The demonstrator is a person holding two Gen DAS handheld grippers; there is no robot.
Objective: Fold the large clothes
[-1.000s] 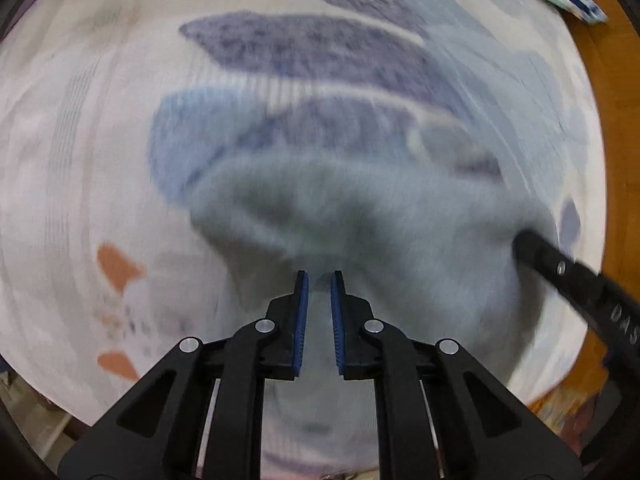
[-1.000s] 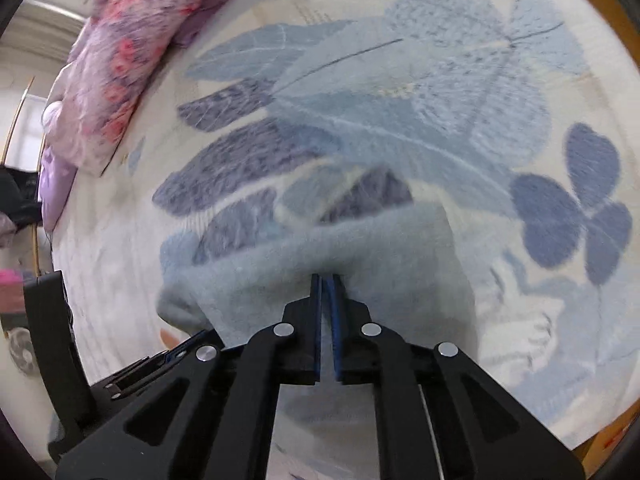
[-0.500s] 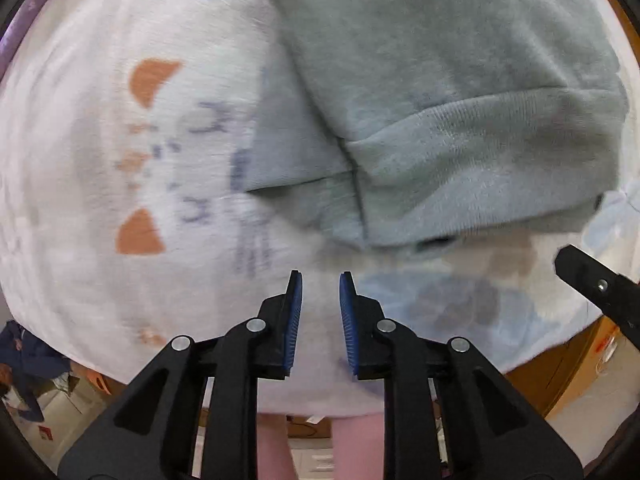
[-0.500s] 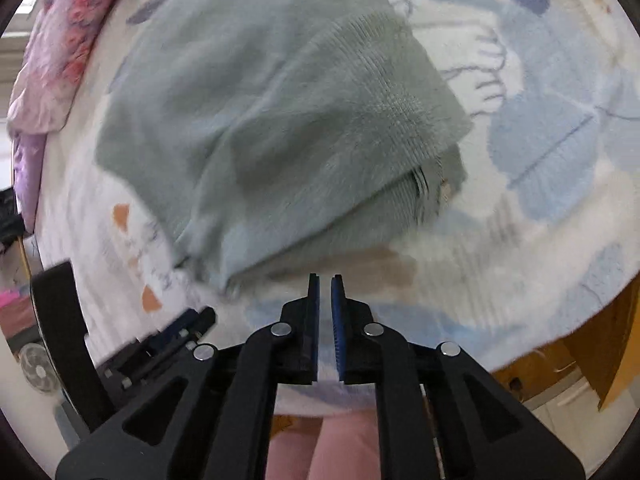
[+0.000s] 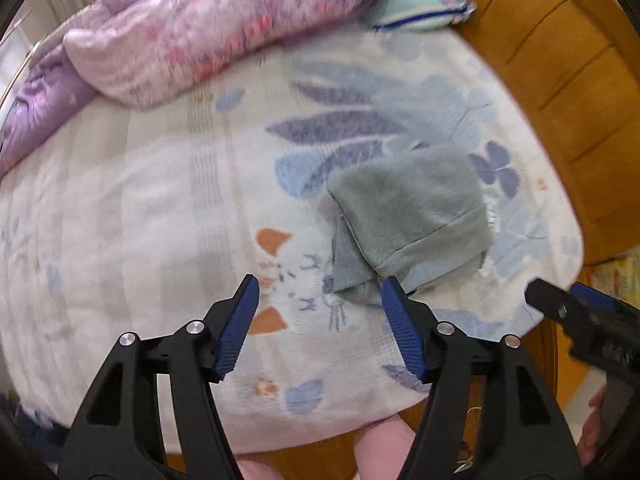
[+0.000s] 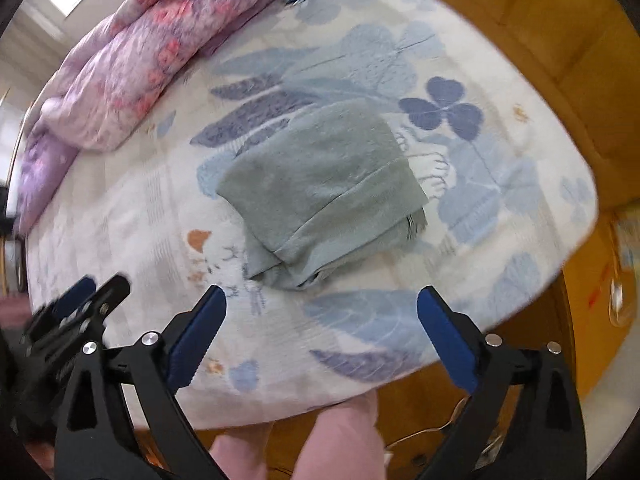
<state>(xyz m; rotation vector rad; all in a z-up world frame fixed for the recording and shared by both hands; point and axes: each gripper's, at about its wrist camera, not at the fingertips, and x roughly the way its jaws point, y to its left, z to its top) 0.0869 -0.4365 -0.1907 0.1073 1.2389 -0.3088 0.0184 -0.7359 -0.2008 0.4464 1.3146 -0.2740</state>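
At the far left, a purple and pink floral quilt (image 5: 200, 32) lay bunched along the upper edge of the bed (image 5: 120, 220), whose sheet was pale with blue leaves and a small cartoon cat.

The left hand-held gripper (image 5: 318, 320) hung above the near side of the bed with its jaws apart, having just been opening, and nothing lay between them.

Right of it, the grey-green garment (image 5: 412, 216) rested on the sheet as a compact folded bundle, several layers deep, its ribbed hem toward the near edge and a loose inner layer poking out at the near-left corner. Neither gripper touched it. From the stacked, squared shape, the folding looked close to done.

The cloth appeared soft, thick and fleecy: probably light, limp, and apt to sag or unfold if lifted by one edge. A sound hold would likely pinch all the layers together at the two near corners, or along the thick folded edge, rather than catching only the top ply.

The right hand-held gripper (image 6: 322, 308) also stood spread wide and empty, just opened, near the bundle's hem side.

Beyond the right edge of the bed ran a wooden headboard (image 5: 560, 60).
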